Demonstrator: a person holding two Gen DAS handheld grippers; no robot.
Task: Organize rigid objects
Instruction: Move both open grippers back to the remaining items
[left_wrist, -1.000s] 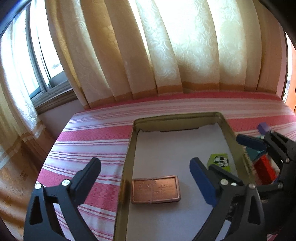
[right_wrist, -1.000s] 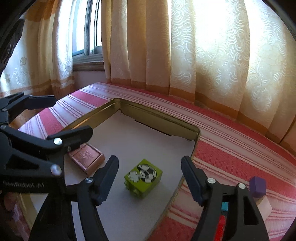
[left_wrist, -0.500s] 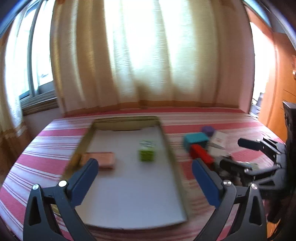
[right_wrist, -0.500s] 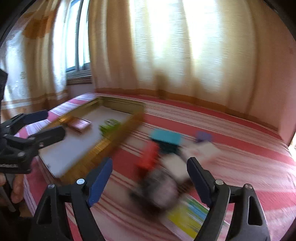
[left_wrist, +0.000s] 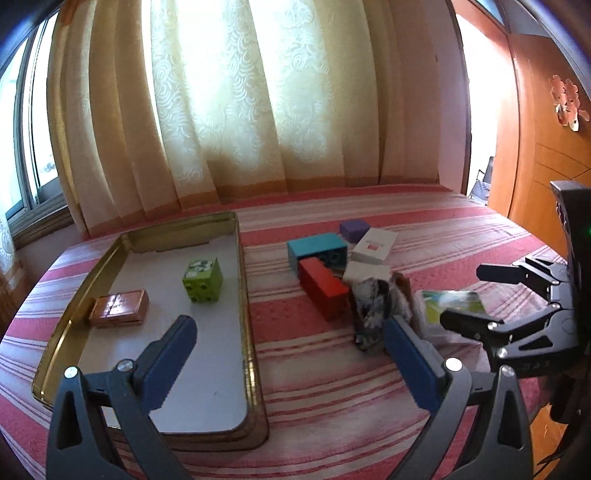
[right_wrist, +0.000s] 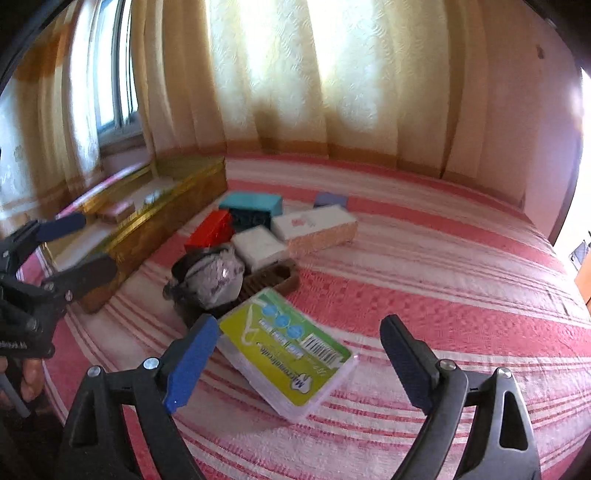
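On the striped bed (left_wrist: 314, 373), a gold tray (left_wrist: 246, 317) toward its left edge holds a copper tin (left_wrist: 119, 307) and green block (left_wrist: 203, 278), the left gripper (left_wrist: 288, 362) wide and empty, the right gripper (right_wrist: 295, 354) opening over a green-labelled pack (right_wrist: 291, 354), untouched.

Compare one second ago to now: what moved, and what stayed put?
Both grippers swung right, from over the tin tray to the loose pile. The right gripper, jaws opening and empty, now faces the green-labelled pack; the left gripper is open and empty. Unchanged: green block and copper tin lie in the tray.
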